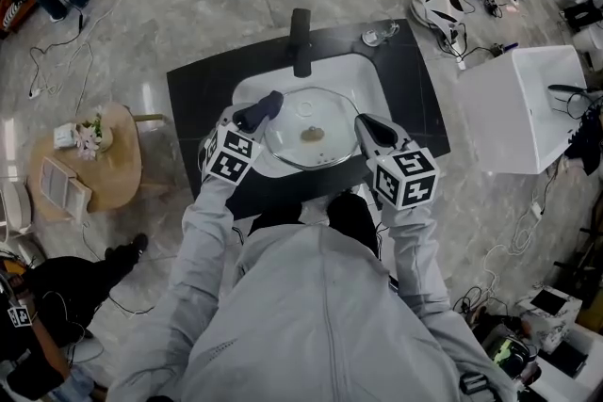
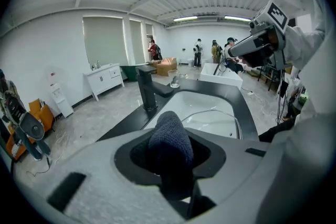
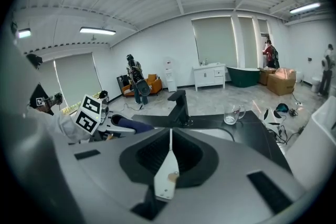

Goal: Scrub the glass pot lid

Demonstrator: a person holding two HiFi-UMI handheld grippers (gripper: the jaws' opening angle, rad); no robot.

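Note:
The glass pot lid (image 1: 325,113) lies in the white sink basin (image 1: 252,89), with a brown spot at its centre. My left gripper (image 1: 259,111) hovers over the lid's left rim, shut on a dark blue scrubbing cloth (image 2: 169,136). In the left gripper view the cloth fills the jaws and the lid (image 2: 212,113) shows beyond it. At the lid's right rim my right gripper (image 1: 372,129) is shut with nothing in it. Seen from the right gripper view, my right gripper (image 3: 170,134) has its jaws pressed together, and my left gripper (image 3: 118,123) is at the left.
A black faucet (image 1: 301,40) stands at the back of the black counter (image 1: 203,94), and a glass mug (image 1: 374,36) sits at its back right corner. A white cabinet (image 1: 523,108) is to the right, a round wooden table (image 1: 104,169) to the left. Cables lie on the floor.

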